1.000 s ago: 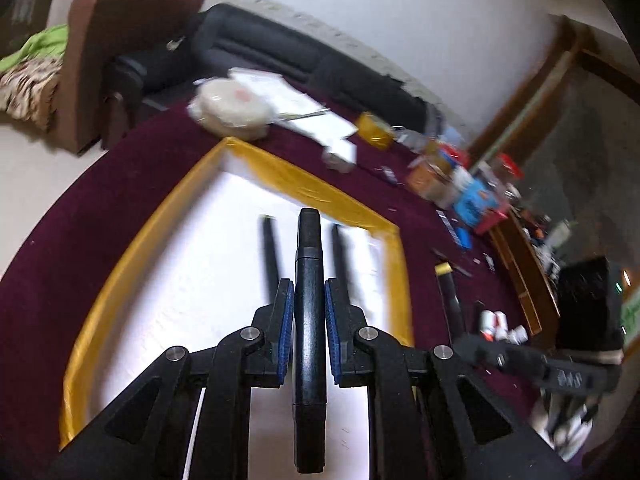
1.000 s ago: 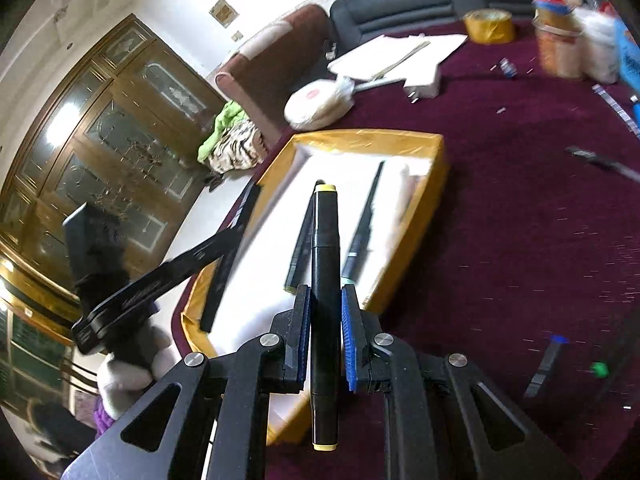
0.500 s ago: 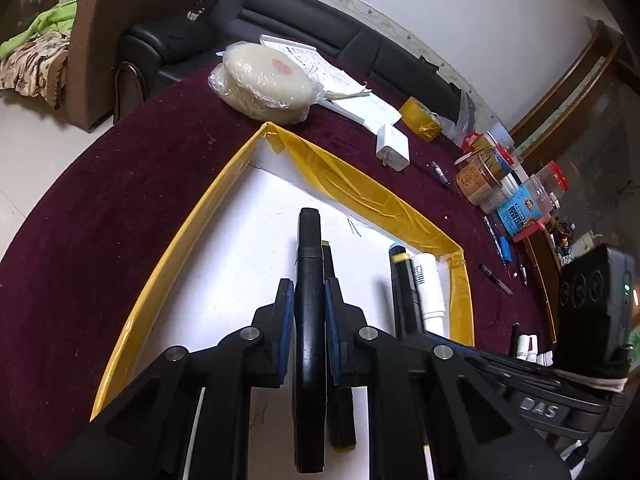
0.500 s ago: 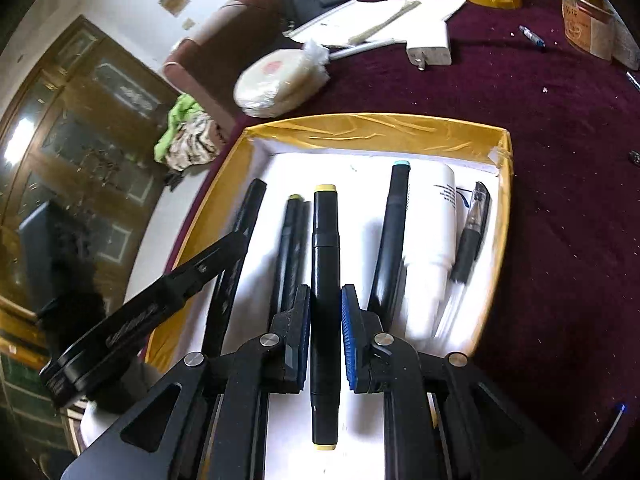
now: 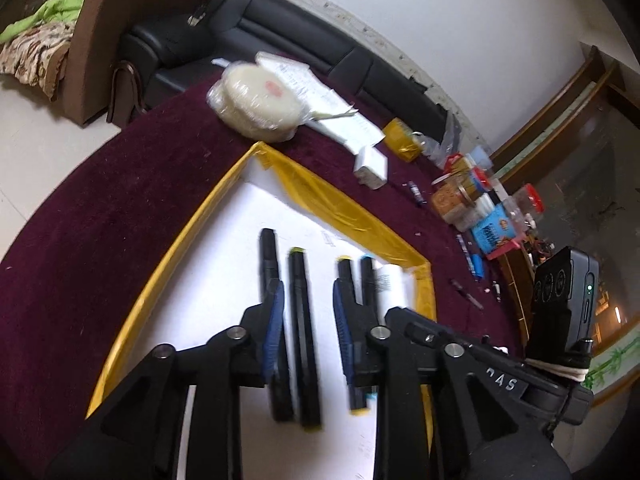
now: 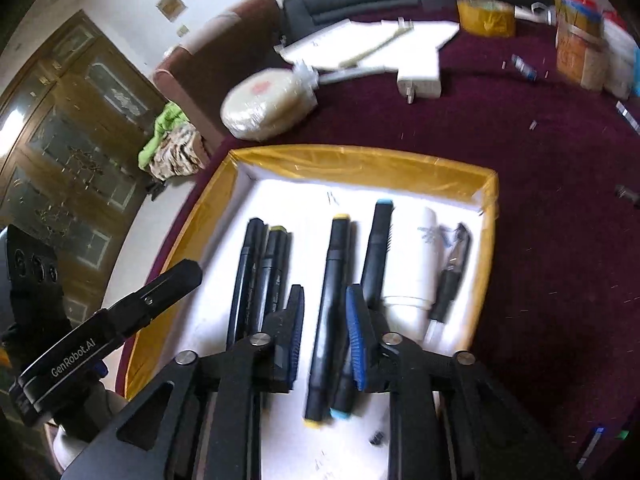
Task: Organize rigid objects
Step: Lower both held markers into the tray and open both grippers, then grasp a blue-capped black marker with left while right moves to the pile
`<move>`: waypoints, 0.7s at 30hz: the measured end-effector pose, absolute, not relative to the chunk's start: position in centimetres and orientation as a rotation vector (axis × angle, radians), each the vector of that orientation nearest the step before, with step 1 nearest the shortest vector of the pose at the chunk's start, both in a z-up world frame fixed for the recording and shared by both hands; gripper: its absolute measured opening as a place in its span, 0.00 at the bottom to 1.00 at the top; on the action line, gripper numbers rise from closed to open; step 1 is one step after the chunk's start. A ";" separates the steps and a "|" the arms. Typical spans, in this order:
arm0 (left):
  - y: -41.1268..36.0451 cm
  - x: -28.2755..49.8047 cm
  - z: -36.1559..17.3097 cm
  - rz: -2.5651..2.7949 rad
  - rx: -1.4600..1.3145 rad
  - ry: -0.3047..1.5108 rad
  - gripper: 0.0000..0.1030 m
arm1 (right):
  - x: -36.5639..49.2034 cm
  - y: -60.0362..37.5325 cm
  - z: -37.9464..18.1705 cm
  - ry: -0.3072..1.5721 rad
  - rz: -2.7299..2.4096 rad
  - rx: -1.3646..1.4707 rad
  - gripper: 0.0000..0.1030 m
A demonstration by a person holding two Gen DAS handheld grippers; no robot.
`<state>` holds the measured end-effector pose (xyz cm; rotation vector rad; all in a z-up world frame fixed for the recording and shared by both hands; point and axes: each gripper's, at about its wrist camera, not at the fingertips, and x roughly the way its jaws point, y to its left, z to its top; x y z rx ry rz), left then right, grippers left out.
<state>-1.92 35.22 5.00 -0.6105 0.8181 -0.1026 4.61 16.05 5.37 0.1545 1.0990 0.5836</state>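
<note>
Here, label by label:

Left tool (image 5: 306,316): jaws opening over the tray; a black marker with an olive-yellow cap (image 5: 304,332) lies between the blue pads (image 5: 273,330), which stand clear of it on both sides.

Right tool (image 6: 324,328): jaws opening as well; a black marker with a yellow cap (image 6: 330,308) lies between its pads, not pressed.

Tray: a shallow white tray with yellow-taped walls (image 6: 360,160) on the bench, holding every marker.

Tray contents, right wrist view: two black markers side by side at the left (image 6: 256,276), the yellow-capped marker in the middle, a blue-capped marker (image 6: 376,252) just beside it, then a white tube (image 6: 416,264) and a black pen (image 6: 450,276) against the right wall.

Bench: a round top under a dark maroon cloth (image 5: 100,216).

Around the tray: a plastic-wrapped round white cake with a red mark (image 5: 260,100) sits near the far corner; white papers (image 5: 336,112) and a white charger plug (image 5: 372,166) lie past it; a roll of yellow tape (image 5: 402,140), jars with red lids (image 5: 460,196) and a blue packet (image 5: 494,230) crowd the far right edge.

In the way: each tool's arm reaches across the other's view, close beside the tray.

Writing: "GenRobot.AI" on the left tool's arm (image 6: 76,356) in the right wrist view; partial letters "DAS" on the right tool's arm (image 5: 500,380) in the left wrist view; print on the white tube is too blurred to read.

Beyond the bench: a black leather sofa (image 5: 280,20) and a brown armchair (image 5: 132,20).
</note>
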 end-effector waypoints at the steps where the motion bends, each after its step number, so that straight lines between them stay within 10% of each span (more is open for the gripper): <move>1: 34.7 -2.5 5.7 -0.112 -0.604 0.803 0.34 | 4.2 15.5 6.0 1.076 0.589 0.148 0.22; 5: 31.8 -4.5 8.3 -0.173 -0.568 0.757 0.47 | 1.6 11.7 9.2 0.935 0.575 0.096 0.34; 12: 22.9 -6.8 10.9 -0.322 -0.424 0.745 0.56 | -4.2 1.3 13.1 0.620 0.315 0.058 0.85; 21: 10.9 -5.4 7.2 -0.462 -0.288 0.911 0.56 | -3.2 -16.2 8.4 0.704 0.045 0.362 0.85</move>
